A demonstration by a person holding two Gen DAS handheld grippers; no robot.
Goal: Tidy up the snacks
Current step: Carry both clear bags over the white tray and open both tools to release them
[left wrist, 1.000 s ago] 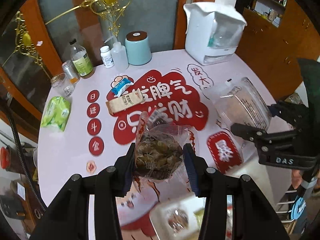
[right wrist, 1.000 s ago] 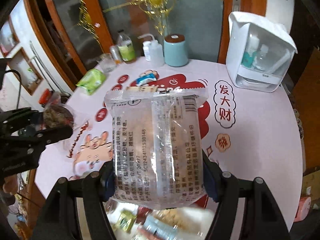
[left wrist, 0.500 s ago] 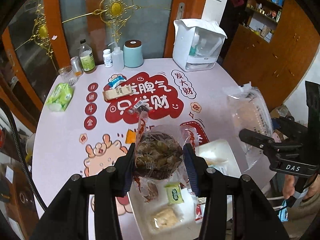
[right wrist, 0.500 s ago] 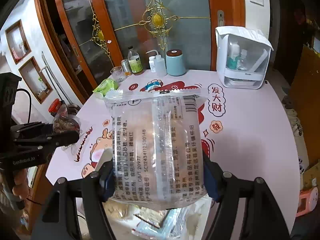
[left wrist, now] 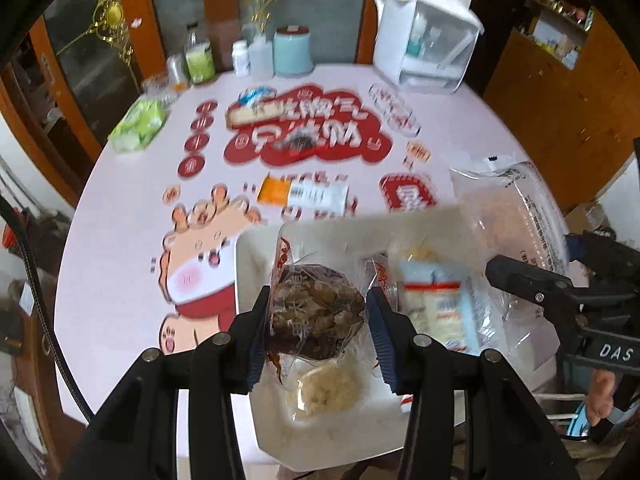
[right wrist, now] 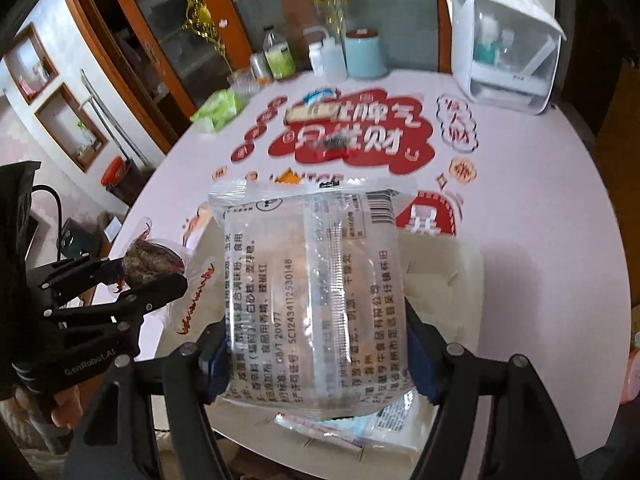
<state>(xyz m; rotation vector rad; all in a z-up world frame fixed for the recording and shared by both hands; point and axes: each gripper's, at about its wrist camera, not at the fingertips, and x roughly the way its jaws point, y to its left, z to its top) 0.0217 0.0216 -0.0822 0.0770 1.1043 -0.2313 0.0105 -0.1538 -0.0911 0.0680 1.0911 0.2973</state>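
Note:
My left gripper is shut on a small clear bag of dark brown snack with red print, held just above a white tray at the table's near edge. The tray holds a blue-and-white packet, a pale round snack and other wrapped pieces. My right gripper is shut on a large clear bag with printed text, above the tray's right part. Each gripper shows in the other's view: the left gripper at far left, the right gripper at far right.
On the pink printed tablecloth lie an orange-and-white packet, a beige bar, a blue packet, a small dark packet and a green pack. Bottles, a teal canister and a white box line the far edge.
Both grippers have drawn back toward the table's near edge and sunk a little, each keeping its bag. The white tray has come fully under them.

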